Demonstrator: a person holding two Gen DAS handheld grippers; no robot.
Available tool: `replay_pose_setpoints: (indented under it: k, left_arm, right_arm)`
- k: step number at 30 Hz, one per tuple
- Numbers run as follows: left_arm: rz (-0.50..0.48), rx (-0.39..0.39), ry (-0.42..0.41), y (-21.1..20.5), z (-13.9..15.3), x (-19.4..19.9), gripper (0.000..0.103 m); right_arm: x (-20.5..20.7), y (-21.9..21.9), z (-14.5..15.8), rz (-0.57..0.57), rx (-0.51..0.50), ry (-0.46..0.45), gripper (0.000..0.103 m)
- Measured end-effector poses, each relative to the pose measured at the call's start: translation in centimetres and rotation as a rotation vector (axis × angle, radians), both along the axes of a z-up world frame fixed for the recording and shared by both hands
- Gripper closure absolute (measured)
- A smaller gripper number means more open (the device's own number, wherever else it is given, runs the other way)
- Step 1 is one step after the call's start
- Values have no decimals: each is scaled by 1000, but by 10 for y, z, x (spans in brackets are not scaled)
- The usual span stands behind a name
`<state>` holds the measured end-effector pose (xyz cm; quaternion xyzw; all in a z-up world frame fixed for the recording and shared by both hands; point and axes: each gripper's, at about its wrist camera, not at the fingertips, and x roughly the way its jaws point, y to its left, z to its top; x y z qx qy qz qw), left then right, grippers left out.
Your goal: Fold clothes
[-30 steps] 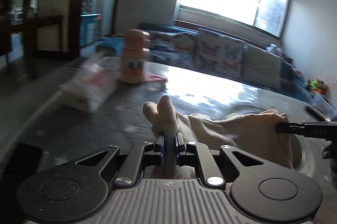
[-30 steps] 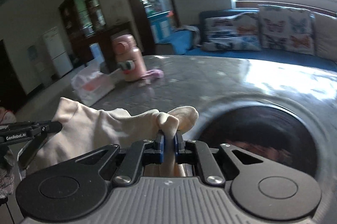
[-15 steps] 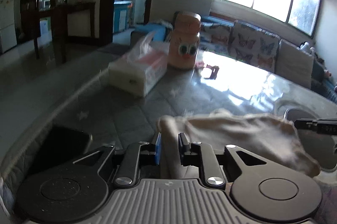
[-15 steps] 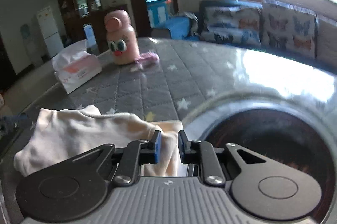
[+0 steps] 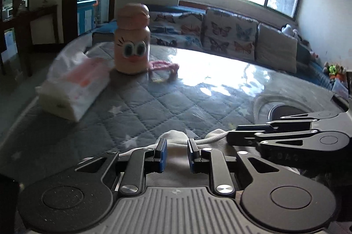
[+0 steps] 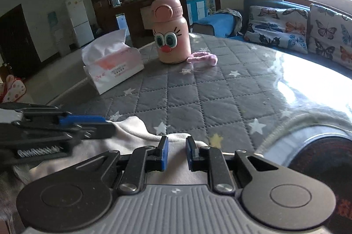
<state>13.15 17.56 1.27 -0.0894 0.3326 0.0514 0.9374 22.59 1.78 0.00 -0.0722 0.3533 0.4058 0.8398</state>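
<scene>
Left gripper (image 5: 176, 153) sits low and level, jaws parted with a clear gap between the blue pads (image 5: 163, 154). Right gripper (image 6: 176, 152) matches it, low and level, jaws apart, blue pads (image 6: 165, 153) showing. They're close side by side: the right one reaches in from the right of the left view, the left one from the left of the right view.

We are finding very little that reads cleanly. The left gripper (image 6: 103, 124) is showing pale lettering along its side in the right wrist view, too blurred to spell out, and the tissue box (image 6: 114, 71) is carrying red print too small for us to read.
</scene>
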Motion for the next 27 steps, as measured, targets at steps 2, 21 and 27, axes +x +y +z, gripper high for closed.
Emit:
replay_pose_setpoints:
  k: [2,21,27]
  left_arm:
    - [5,-5,22,1,-9,9,81]
    - [23,23,16,-2,-12,13,80]
    - [33,40,16,-4,-13,15,80]
  right_arm:
    - [2,4,-5,3,-14,-4,86]
    - [-50,-19,3,102,-72,-115,84]
    - [-79,-39,2,134,-102,-172,84]
